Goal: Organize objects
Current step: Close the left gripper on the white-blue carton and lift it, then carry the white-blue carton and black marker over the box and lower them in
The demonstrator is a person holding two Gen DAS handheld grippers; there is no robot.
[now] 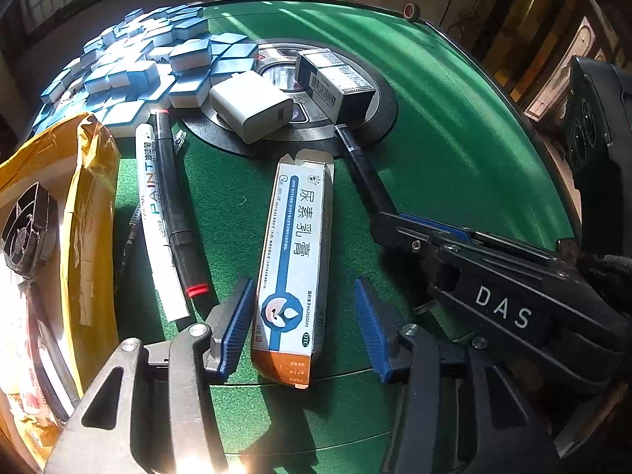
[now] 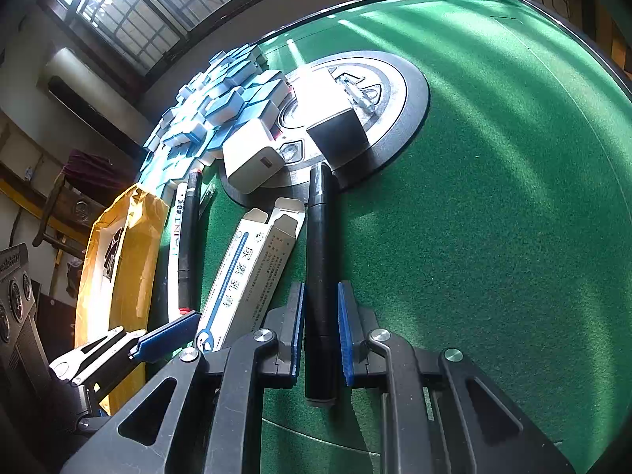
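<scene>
Yellow bag (image 1: 93, 213) at left, contents unclear. Left gripper (image 1: 304, 328) jaws spread around the ointment box (image 1: 294, 260), untouched, lying lengthwise, open flap end pointing away. Right gripper (image 2: 320, 335) clamps the black pen (image 2: 320, 260), also pointing away.

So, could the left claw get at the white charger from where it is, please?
Probably yes: the left claw is open and empty, straddling the ointment box; the charger lies uncovered beyond it.

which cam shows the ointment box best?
Left wrist: the ointment box lies full length between the open left tool, printed face readable. Right wrist shows it slanted, its near end hidden behind the tools.
</scene>
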